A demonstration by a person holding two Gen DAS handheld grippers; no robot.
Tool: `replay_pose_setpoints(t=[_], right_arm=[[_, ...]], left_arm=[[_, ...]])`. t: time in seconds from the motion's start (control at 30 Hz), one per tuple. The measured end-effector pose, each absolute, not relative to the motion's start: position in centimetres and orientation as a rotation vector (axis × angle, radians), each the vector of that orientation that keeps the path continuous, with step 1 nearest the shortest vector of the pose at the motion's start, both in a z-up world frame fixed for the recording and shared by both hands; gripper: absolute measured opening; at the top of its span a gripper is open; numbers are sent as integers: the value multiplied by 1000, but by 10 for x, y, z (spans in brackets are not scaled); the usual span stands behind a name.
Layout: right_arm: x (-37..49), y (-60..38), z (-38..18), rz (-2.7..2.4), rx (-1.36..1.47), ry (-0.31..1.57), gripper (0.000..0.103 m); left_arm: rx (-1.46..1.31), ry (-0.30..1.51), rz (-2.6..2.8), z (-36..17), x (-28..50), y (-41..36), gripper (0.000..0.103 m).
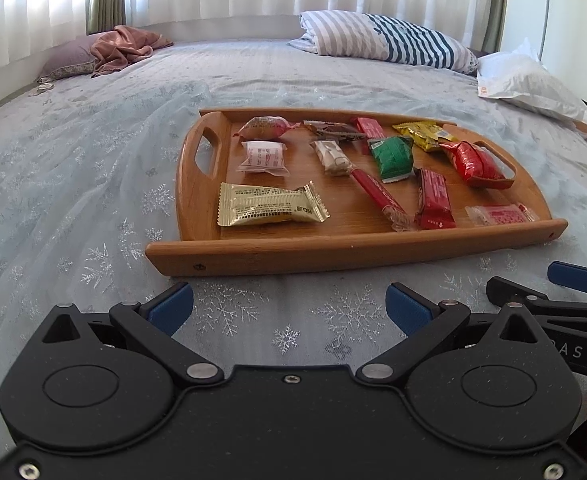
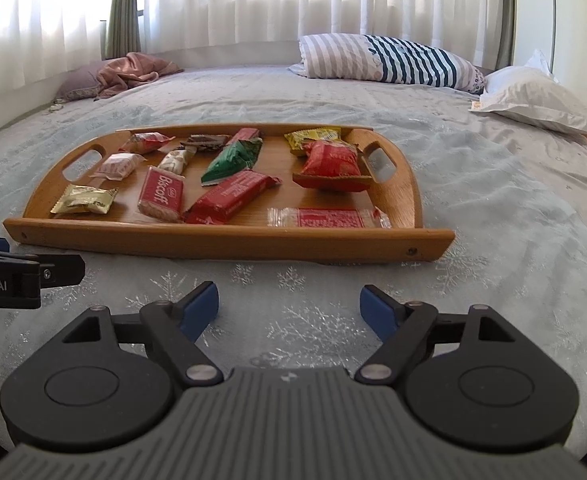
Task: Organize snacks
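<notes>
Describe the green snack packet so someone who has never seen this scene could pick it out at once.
On the bed lies a wooden tray scattered with wrapped snacks. Near the tray's middle, slightly toward the far side, sits the green packet, between a beige wrapped sweet and a puffy red packet. It is the only green wrapper there; its neighbours are red, gold, yellow or pale.
</notes>
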State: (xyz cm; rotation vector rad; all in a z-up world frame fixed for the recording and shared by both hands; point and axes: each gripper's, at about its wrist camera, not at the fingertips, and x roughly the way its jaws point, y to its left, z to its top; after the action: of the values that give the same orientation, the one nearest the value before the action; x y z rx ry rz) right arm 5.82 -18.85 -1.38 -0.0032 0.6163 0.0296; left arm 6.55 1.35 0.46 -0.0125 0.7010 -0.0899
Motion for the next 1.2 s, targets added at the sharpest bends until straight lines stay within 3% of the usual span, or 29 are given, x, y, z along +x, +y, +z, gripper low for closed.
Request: replay_pose_setpoints(t=[0.23, 0.47, 1.2], right_arm=[[56, -190, -17, 10, -11, 620, 92], [57, -189, -21, 14, -12, 632, 103], [63, -186, -25, 20, -43, 647, 103]], left_arm=[[-5, 719, -84, -1, 68, 10, 103], [-3, 725, -79, -5, 71, 9, 103], [1, 711, -88, -13, 70, 9, 103]])
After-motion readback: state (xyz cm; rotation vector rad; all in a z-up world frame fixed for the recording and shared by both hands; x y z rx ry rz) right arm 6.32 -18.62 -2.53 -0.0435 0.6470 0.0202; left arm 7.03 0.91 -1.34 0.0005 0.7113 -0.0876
